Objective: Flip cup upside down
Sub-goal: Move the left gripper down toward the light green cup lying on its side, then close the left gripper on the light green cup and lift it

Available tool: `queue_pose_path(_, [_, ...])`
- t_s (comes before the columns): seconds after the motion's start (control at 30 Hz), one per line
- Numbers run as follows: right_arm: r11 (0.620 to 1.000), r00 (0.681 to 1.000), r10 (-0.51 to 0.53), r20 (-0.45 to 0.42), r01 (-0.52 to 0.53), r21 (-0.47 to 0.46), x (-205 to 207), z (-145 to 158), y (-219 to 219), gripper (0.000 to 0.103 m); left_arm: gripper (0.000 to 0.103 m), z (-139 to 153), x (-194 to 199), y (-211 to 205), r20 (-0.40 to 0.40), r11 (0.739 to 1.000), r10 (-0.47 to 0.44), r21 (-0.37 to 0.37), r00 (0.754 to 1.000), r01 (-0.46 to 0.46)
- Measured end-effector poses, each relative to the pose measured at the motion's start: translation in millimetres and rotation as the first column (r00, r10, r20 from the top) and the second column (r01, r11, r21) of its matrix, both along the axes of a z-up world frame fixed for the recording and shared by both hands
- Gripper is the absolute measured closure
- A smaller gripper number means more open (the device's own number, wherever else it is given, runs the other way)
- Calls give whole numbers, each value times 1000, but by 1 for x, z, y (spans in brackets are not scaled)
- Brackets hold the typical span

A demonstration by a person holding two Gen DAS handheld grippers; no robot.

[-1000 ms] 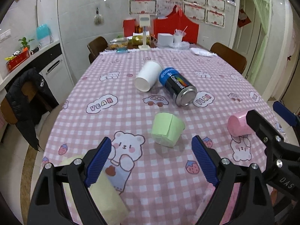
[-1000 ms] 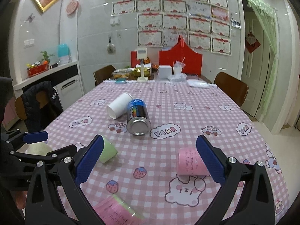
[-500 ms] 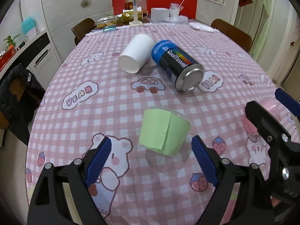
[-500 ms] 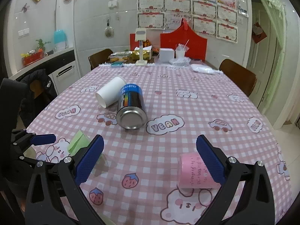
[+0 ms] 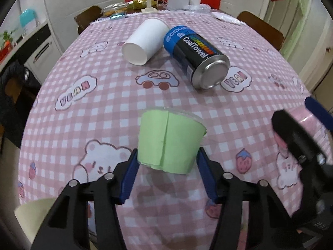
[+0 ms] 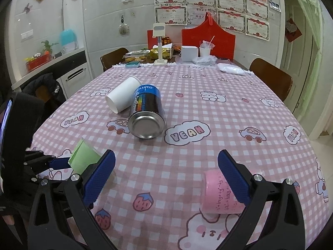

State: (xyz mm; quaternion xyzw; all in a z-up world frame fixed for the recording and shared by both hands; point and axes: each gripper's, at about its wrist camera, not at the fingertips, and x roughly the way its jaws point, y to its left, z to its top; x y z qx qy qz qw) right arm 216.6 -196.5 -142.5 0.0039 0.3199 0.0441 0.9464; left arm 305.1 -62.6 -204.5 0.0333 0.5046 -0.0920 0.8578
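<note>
Since half a second ago the left gripper (image 5: 167, 173) has advanced onto the green cup (image 5: 170, 141) and narrowed: its blue pads (image 5: 131, 177) now sit against both sides of the cup near its closed end. Contact looks firm on the left pad; on the right pad the cup wall hides the contact line, so I cannot confirm a full clamp there. Cup lies tilted on the pink checked tablecloth (image 5: 108, 112) near the table's near edge, its rim pointing away from the camera (paper seam facing up).

Right gripper (image 6: 166, 177) hovers wide open, holding nothing. The pink cup (image 6: 220, 193) lies on its side just behind its right pad, near the table's near right corner; the pad overlaps it in view, and I cannot tell if they touch.

Toward the table's middle, a white cup (image 5: 145, 41) lies on its side, touching a blue and black can (image 5: 195, 56), also on its side. A pale yellow sheet (image 5: 35, 214) shows at the near left edge.
</note>
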Motion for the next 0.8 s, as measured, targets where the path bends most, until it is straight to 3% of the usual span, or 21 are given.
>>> queue_pose_path(0.23, [1000, 1000, 4, 6, -4, 16, -4, 9, -9, 8, 47, 6, -12, 2, -21, 993, 77, -90, 997, -79])
queue_pose_path(0.47, [999, 999, 24, -38, -23, 25, -5, 6, -7, 8, 47, -5, -15, 6, -107, 980, 93, -169, 990, -110])
queue_pose_path(0.8, [990, 994, 46, -96, -33, 137, -6, 10, 1, 8, 47, 3, -24, 20, -116, 972, 80, -211, 990, -103])
